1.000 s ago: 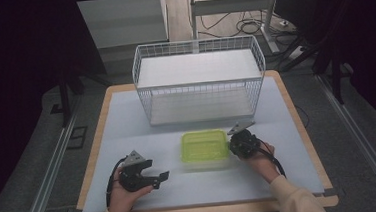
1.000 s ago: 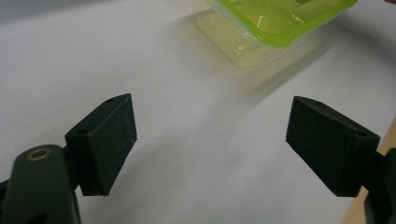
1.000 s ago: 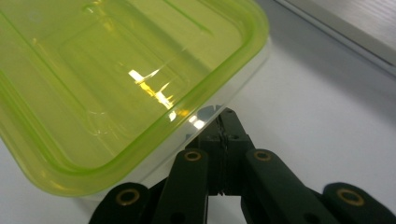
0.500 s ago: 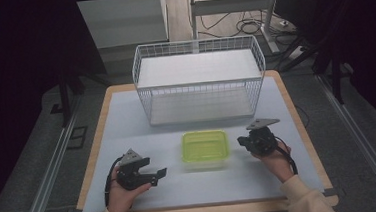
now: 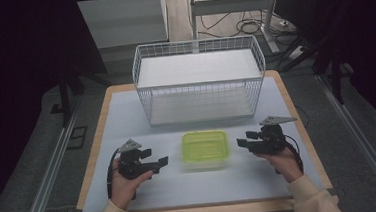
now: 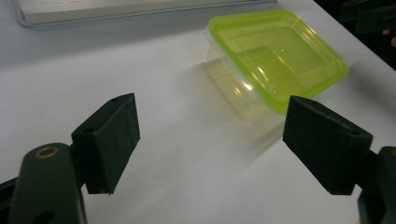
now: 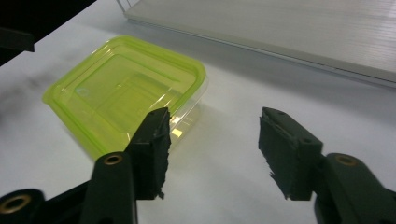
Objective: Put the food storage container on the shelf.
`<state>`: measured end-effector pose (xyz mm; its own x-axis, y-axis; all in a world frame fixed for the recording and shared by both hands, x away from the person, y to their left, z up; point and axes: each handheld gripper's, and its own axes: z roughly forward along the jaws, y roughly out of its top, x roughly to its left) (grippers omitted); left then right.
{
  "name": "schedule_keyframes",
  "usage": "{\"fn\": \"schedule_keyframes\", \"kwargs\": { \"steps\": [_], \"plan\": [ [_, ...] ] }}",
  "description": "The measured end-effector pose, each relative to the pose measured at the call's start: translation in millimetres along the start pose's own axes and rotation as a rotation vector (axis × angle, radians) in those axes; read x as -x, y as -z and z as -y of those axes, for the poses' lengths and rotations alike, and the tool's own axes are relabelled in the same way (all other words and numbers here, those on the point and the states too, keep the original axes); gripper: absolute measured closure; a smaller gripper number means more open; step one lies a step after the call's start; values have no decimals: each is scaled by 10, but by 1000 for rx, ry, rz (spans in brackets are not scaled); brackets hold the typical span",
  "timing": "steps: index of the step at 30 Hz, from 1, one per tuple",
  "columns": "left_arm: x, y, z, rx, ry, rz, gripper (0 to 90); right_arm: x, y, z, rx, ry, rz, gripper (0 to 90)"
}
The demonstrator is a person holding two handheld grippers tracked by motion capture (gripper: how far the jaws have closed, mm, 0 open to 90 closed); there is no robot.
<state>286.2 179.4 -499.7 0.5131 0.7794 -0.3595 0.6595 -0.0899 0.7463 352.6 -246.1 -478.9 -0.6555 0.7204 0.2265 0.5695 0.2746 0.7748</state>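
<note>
Lidded green food container (image 5: pixel 205 148) sat between both grippers, untouched; looked light, slick, flexible — best taken at the rim. Left gripper (image 5: pixel 155 157) gaped empty; right gripper (image 5: pixel 245 138) had just opened, nothing between its jaws.

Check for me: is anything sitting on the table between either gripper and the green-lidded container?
Nothing visible. The container lies alone on the table, with bare surface on each side up to the left gripper and the right gripper. Both grippers are open with nothing between the jaws; the right's jaws have just been opening. The wire basket stands behind the container, apart from it.
</note>
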Motion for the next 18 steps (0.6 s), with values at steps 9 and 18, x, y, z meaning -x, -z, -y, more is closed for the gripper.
{"fn": "schedule_keyframes", "kwargs": {
  "steps": [9, 18],
  "plan": [
    [116, -72, -348, 6, 9, 42, 185, -34, -16, -227, -25, -29, -45, 354],
    [108, -314, -470, -50, 22, 36, 195, -81, -198, -326, -50, -61, -57, 416]
  ]
}}
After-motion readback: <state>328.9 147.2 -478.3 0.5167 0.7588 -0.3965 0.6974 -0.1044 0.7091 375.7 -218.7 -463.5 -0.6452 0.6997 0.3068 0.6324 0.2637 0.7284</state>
